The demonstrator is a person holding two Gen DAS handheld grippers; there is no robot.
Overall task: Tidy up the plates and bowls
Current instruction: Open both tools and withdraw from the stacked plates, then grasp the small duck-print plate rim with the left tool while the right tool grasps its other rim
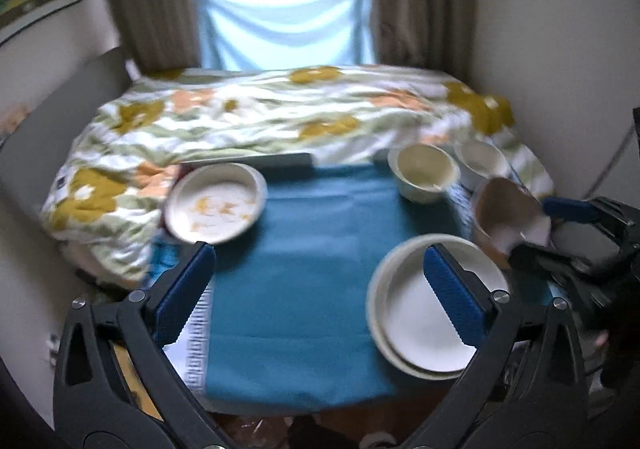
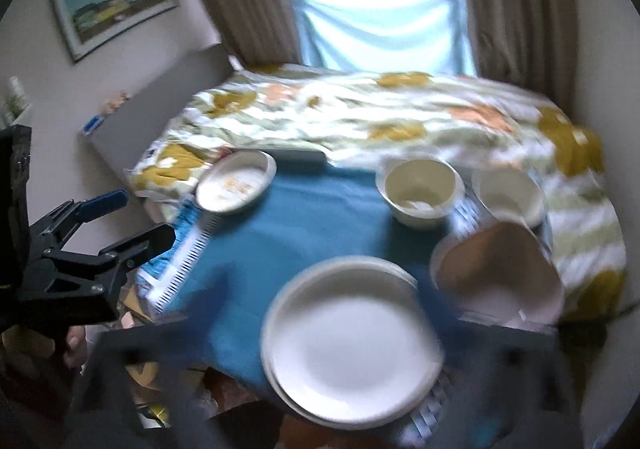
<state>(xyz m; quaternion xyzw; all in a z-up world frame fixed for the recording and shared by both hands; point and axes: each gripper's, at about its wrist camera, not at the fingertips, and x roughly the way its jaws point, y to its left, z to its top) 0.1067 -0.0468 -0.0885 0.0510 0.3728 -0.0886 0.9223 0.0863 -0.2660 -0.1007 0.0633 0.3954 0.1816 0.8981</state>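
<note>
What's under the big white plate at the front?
Another white plate lies under the big white plate; only its rim peeks out. Below them is the blue cloth. Anything hidden between them can't be seen.

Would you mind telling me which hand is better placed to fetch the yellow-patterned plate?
Probably the left: the patterned plate lies just beyond the left tool, which is open and empty.

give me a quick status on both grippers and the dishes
Left gripper open, empty. Right gripper open, empty, blurred. Stacked white round plates on teal cloth; tipped brown-lined bowl beside them. Nothing blocking.
</note>
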